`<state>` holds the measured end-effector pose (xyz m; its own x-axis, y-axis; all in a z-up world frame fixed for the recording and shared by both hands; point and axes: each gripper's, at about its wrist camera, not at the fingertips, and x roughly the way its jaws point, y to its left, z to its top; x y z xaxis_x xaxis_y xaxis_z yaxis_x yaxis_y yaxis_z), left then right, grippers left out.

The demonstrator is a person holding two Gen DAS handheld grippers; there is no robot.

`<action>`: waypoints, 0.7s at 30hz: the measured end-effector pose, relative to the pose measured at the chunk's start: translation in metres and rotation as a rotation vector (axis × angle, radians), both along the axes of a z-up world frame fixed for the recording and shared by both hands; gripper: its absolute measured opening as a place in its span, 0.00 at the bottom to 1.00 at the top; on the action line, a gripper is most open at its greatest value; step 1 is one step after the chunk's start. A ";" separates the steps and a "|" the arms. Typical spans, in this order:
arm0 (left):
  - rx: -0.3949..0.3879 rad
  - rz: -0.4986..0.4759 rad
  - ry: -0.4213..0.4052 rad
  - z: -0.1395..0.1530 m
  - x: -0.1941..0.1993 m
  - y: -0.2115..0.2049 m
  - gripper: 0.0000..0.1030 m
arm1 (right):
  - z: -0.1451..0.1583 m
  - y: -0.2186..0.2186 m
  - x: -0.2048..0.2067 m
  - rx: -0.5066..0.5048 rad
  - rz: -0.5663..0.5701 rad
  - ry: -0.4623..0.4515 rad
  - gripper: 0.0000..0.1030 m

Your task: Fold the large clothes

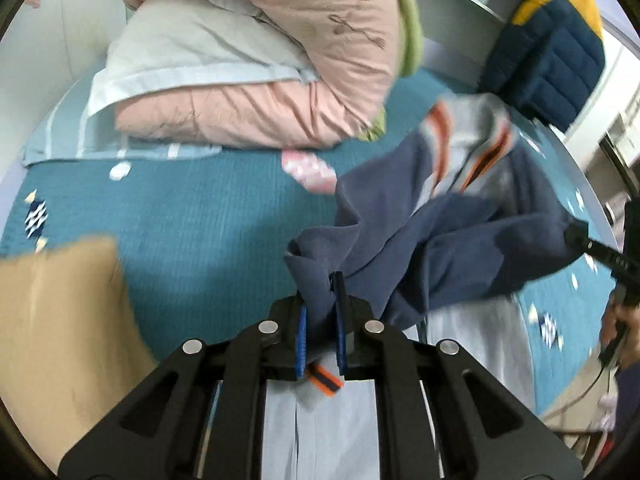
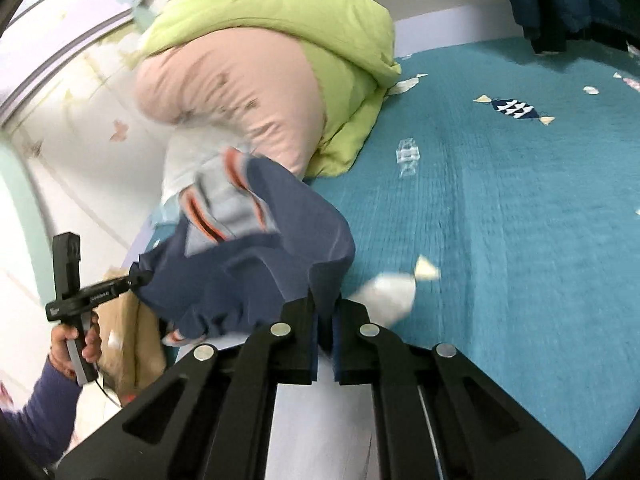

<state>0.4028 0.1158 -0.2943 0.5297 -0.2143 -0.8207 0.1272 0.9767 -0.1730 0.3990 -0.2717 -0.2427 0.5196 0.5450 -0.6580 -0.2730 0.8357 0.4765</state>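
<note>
A large navy and pale grey-blue garment (image 1: 440,240) with orange stripes hangs stretched between both grippers above the teal bedspread (image 1: 200,220). In the left wrist view my left gripper (image 1: 320,300) is shut on a navy fold, the cloth bunched between its blue pads (image 1: 302,332). At the right edge of that view my right gripper (image 1: 571,233) bites the far end of the garment. In the right wrist view my right gripper (image 2: 325,308) is shut on a navy edge of the garment (image 2: 260,264). At the left there, a hand (image 2: 76,340) holds the left gripper (image 2: 140,278), pinched on the cloth.
A pink and green quilt (image 1: 280,60) with a pale pillow (image 1: 192,48) is piled at the head of the bed. A brown sheet of cardboard (image 1: 60,320) lies at the left. A navy and yellow padded jacket (image 1: 552,48) hangs at the far right. The bedspread (image 2: 500,200) stretches out to the right.
</note>
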 end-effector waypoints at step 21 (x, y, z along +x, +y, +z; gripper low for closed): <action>0.115 -0.069 0.258 -0.084 -0.195 0.025 0.26 | -0.085 0.002 -0.192 -0.099 0.002 0.371 0.13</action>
<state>0.2079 0.1405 -0.3787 0.2878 -0.1404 -0.9473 0.1598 0.9824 -0.0970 0.2068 -0.2693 -0.3281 0.2355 0.4702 -0.8506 -0.0988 0.8822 0.4603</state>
